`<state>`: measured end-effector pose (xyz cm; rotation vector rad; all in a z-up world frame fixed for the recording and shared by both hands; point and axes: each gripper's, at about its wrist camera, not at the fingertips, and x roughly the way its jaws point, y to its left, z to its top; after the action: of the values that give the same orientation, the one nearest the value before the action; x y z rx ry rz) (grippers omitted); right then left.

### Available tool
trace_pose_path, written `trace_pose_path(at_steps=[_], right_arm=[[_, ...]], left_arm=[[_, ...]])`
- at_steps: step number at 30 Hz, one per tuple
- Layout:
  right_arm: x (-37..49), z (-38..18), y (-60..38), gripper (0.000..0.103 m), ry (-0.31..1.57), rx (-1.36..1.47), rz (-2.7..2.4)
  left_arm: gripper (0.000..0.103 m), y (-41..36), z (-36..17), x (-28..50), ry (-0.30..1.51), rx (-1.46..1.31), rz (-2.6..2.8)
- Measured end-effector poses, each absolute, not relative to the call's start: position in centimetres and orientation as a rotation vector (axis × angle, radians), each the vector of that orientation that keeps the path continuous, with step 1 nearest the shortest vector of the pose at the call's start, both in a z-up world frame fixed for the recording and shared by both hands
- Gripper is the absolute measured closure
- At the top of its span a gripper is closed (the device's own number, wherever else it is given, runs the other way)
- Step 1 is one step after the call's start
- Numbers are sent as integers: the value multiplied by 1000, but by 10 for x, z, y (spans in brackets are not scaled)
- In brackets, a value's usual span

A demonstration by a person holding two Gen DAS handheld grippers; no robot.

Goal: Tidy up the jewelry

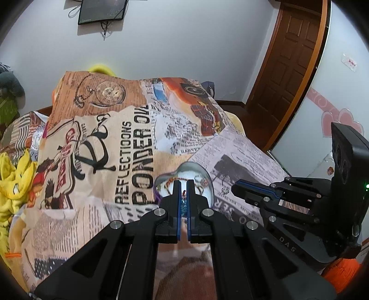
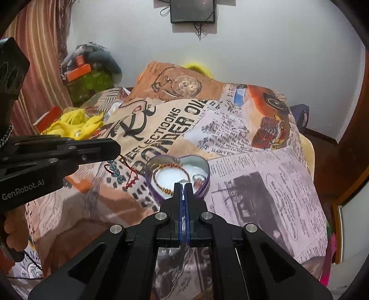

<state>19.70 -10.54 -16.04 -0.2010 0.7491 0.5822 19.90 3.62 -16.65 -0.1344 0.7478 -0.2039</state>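
A: Where's the red-cord bracelet (image 2: 120, 172)?

B: Dangling from the left gripper (image 1: 183, 184), fingers pinched on it, beside the heart-shaped tin (image 2: 203, 166) on the bed (image 2: 265, 184).

A: And the right gripper (image 2: 183, 187)?

B: Fingers together; holding anything? I can't tell.

A: Risk?

B: The cord could snag the rim or drape outside.

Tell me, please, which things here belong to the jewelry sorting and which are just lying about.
Job: heart-shaped box; beaded red-string bracelet in the left claw; gold bracelet inside the box; small charm on the blanket.
Lying about: yellow clothes; wall screen; door.
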Motion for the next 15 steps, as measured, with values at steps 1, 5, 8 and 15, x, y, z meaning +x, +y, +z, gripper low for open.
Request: trace_pose_path(at_steps=[1,5,8,15], right_arm=[[199,-160,-106,102,747,-199,582],[209,-159,-104,102,740,-186,588],[218,-161,-101,102,743,-179,595],[242,-171,-88,102,786,-167,625]], left_arm=[[102,36,-166,202,746,-132,-204],[101,34,-169,216,752,-127,-204],[102,34,-173,225,763,-125,-208],[102,35,-192,246,807,-132,-217]])
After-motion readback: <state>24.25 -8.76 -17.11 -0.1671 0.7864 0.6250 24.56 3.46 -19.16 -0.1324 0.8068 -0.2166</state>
